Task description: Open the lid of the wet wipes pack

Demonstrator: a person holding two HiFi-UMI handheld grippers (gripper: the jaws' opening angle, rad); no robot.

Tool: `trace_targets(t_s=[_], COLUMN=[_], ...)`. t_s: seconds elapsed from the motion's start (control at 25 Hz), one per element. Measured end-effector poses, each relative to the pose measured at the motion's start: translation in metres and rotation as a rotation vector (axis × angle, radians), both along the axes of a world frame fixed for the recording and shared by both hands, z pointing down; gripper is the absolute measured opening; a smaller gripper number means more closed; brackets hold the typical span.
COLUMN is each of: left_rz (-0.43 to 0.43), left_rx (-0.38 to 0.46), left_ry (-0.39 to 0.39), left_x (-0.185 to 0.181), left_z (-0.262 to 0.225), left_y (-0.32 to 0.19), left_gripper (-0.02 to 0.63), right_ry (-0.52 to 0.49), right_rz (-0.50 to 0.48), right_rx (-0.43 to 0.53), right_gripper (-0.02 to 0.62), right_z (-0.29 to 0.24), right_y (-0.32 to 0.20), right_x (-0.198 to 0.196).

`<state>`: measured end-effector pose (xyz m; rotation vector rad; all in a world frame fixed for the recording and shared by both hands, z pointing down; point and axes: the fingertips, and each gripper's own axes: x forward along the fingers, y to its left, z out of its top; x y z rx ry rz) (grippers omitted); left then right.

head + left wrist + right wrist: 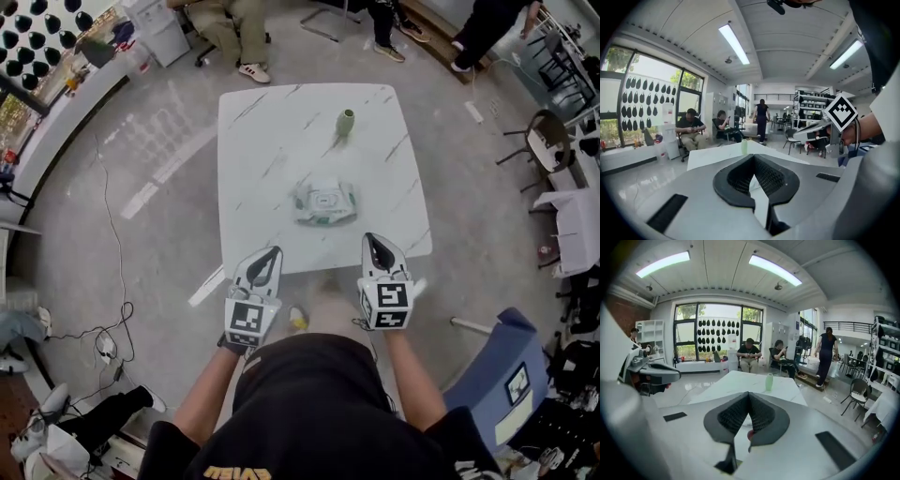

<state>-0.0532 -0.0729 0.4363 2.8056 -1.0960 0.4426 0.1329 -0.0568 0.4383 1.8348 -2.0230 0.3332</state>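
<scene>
Beyond the left gripper (270, 253) and right gripper (373, 240) (jaws closed together, nothing held), the wipes pack (324, 202) is seen flat on the table (262, 141), apart from both.

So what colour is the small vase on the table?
The vase is pale green; right gripper view.

Head view steeply down; both gripper views outward across shared table (272, 141).

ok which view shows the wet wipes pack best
The head view: the wet wipes pack lies whole on the white table, seen from above. Both gripper views miss it: they show only the table's far end and the green vase.
</scene>
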Motion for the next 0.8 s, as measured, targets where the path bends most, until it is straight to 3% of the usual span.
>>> trace_targets(t_s=[0.2,0.48,0.8], left_rz=[-0.019,-0.096,-0.050], left_rx=[0.063,-0.017,0.038], left_ry=[0.024,0.132,0.128], left_x=[-0.018,-0.034,-0.016], left_z=[-0.027,-0.045,-0.064], left_y=[0.024,0.027,0.035], left_gripper=[0.018,0.018,0.018], right_ry=[-0.019,-0.024,-0.004], right_rz=[0.034,0.046,0.034], right_rx=[0.073,0.106,0.122], right_gripper=[0.000,0.000,0.000], right_z=[-0.033,-0.054,-0.069], right_y=[0.041,0.072,0.079], right_x=[0.003,0.004,0.008])
